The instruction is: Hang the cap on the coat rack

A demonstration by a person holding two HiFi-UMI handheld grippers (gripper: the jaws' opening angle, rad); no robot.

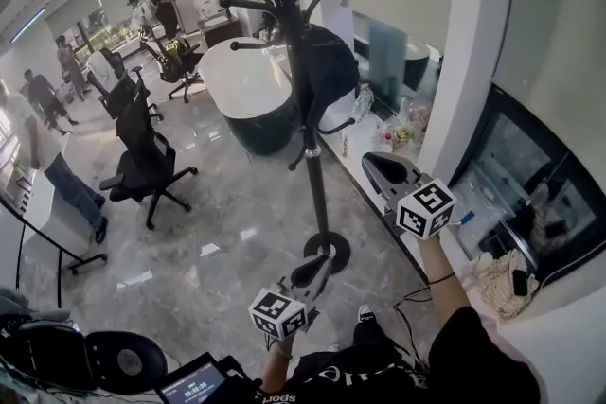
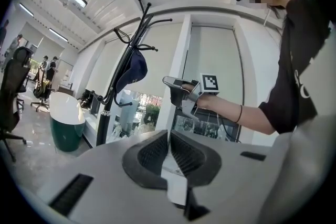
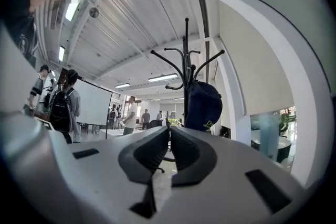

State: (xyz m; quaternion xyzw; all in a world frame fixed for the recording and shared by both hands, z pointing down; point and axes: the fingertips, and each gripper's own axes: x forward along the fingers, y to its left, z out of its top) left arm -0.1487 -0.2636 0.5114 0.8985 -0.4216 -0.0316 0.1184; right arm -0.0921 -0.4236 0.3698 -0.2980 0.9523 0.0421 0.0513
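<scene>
The dark blue cap (image 1: 329,69) hangs on the coat rack (image 1: 313,167), on a hook partway up the black pole and lying against the pole's right side in the head view. Other curved hooks above and beside it are bare.

The rack stands on a round black base (image 1: 327,252) on a glossy grey stone floor (image 1: 218,232). The ceiling is ribbed and white, with strip lights.

The right gripper (image 1: 372,164) is held to the right of the pole, lower than the cap and apart from it. Its jaws are pressed together with nothing between them. The left gripper (image 1: 319,263) sits low, just on the near side of the rack's base. Its jaws are also closed and empty.

Behind the rack stands a round counter (image 1: 248,97) with a white top and a dark green body. To the rack's right are a cluttered window ledge (image 1: 402,130), a white pillar (image 1: 473,43) and a dark glass-fronted unit (image 1: 540,194).

To the rack's left stands a black office chair (image 1: 144,156), with more chairs and several people farther off. The floor between that chair and the rack lies open, while the ledge and pillar close in on the rack's right side.
</scene>
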